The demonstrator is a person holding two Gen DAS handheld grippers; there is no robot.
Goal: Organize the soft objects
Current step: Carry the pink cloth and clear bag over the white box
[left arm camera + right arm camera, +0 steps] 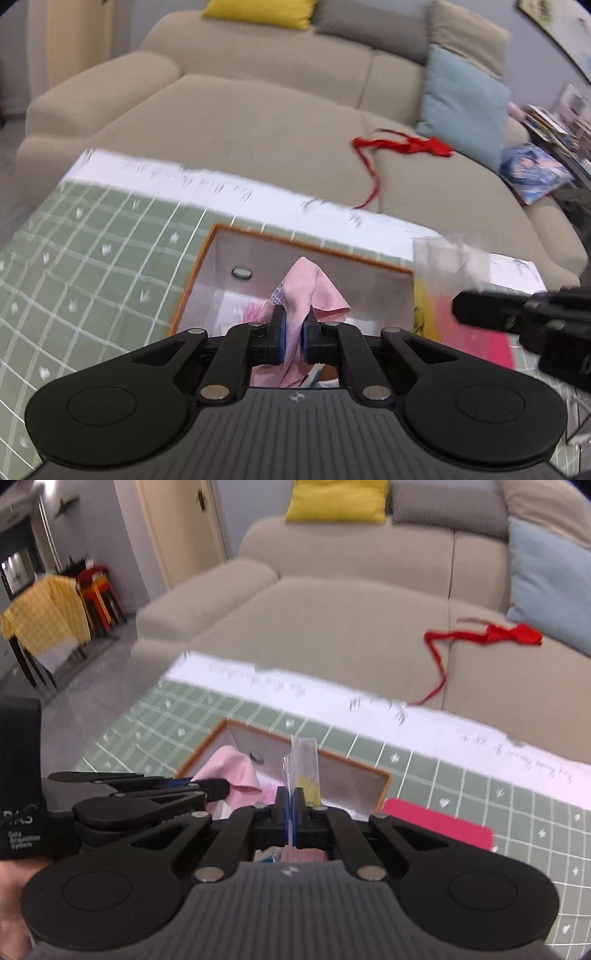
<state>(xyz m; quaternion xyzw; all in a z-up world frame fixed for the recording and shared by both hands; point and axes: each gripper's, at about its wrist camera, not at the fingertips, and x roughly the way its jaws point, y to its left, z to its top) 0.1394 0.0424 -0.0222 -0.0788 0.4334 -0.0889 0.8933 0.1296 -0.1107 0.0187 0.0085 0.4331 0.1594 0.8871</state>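
My left gripper (pixel 293 334) is shut on a pink cloth (pixel 308 291) and holds it over an open white box with an orange rim (pixel 207 254). The cloth (pixel 232 771) and the left gripper (pixel 207 786) also show at the left of the right wrist view. My right gripper (pixel 291 805) is shut on a clear plastic bag (pixel 304 764) with something yellow inside, held upright over the same box (pixel 384 786). The bag shows blurred in the left wrist view (pixel 448 266), with the right gripper's body (pixel 524 314) at the right edge.
The box sits on a green checked tablecloth (pixel 92 266) with a white border. A pink flat object (pixel 439 821) lies right of the box. Behind is a beige sofa (pixel 258 122) with a red ribbon (pixel 402 146), a light blue cushion (pixel 461 103) and a yellow cushion (pixel 336 498).
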